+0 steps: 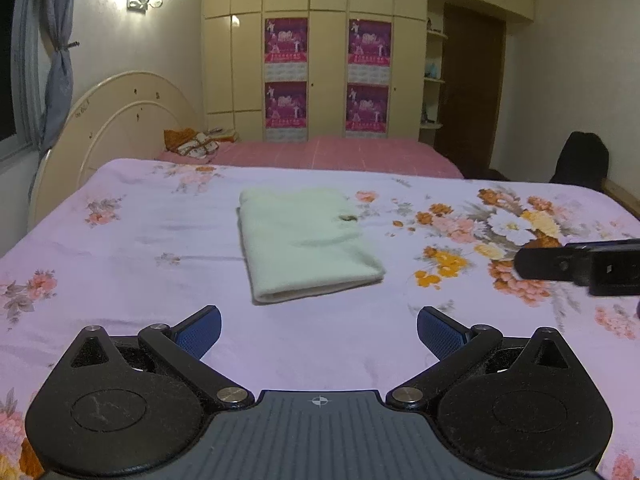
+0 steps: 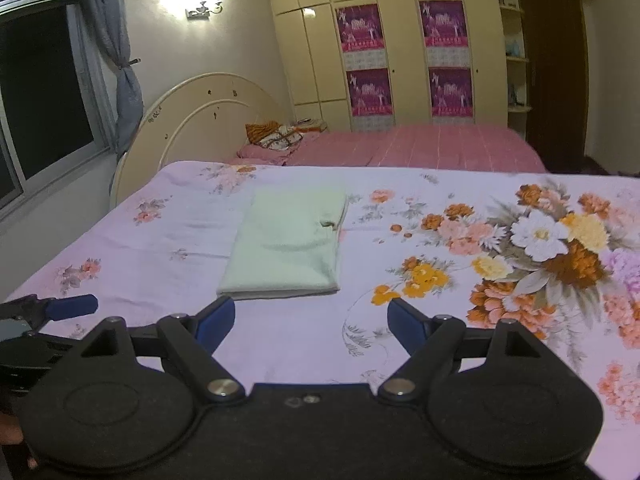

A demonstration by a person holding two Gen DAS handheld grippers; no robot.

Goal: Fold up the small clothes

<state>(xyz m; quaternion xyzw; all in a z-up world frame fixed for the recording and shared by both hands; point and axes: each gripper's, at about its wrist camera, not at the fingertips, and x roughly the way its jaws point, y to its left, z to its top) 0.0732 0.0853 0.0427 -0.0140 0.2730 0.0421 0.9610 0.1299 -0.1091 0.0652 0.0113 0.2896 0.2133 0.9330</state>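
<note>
A pale green garment lies folded into a neat rectangle on the floral pink bedsheet; it also shows in the right wrist view. My left gripper is open and empty, held just short of the garment's near edge. My right gripper is open and empty, also just short of that near edge. The right gripper's side shows at the right edge of the left wrist view. A blue fingertip of the left gripper shows at the left of the right wrist view.
A second bed with a pink cover and pillows stands behind. A rounded headboard is at the left, wardrobes at the back, a dark chair at the right. A window with curtain is left.
</note>
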